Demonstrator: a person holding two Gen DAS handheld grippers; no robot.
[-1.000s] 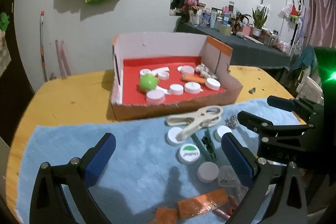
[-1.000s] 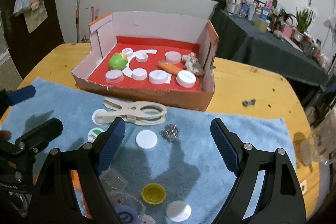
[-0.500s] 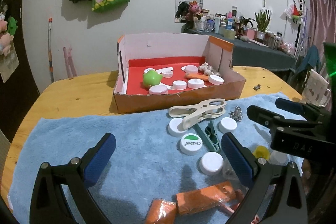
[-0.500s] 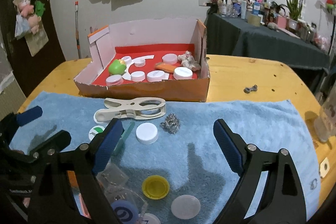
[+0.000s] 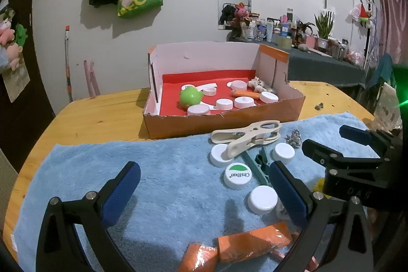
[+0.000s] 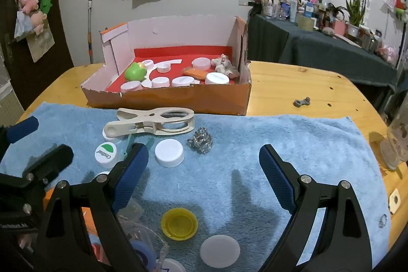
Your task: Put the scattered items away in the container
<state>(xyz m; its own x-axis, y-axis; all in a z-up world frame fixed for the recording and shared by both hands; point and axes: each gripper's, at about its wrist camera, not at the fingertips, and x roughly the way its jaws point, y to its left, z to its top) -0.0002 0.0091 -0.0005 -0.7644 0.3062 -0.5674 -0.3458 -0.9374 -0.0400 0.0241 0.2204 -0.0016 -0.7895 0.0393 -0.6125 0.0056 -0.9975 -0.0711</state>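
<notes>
A cardboard box [image 5: 224, 121] [image 6: 178, 98] with a red floor holds several white caps, a green ball and an orange piece. On the blue towel [image 5: 165, 170] [image 6: 280, 139] in front of it lie a cream clothes peg [image 5: 250, 135] [image 6: 153, 121], a teal peg [image 5: 257, 165], a green-and-white cap [image 5: 237, 175] [image 6: 105, 154], white caps [image 5: 262, 199] [image 6: 169, 152], a crumpled metal piece [image 6: 200, 143], a yellow cap [image 6: 179, 223] and orange wrapped pieces [image 5: 255, 244]. My left gripper [image 5: 201, 170] [image 6: 47, 137] hangs open over bare towel. My right gripper [image 6: 204, 149] [image 5: 325, 137] is open and empty, above the towel.
A small metal bit [image 6: 301, 102] lies on the bare wooden table [image 6: 306, 83] right of the box. A glass jar [image 6: 397, 139] stands at the right table edge. Behind the table is a dark-draped side table [image 6: 318, 47] crowded with bottles.
The right gripper's jaws have spread a little wider and it has sunk slightly toward the towel. The left view has tilted up a little. No item on the towel has moved.
</notes>
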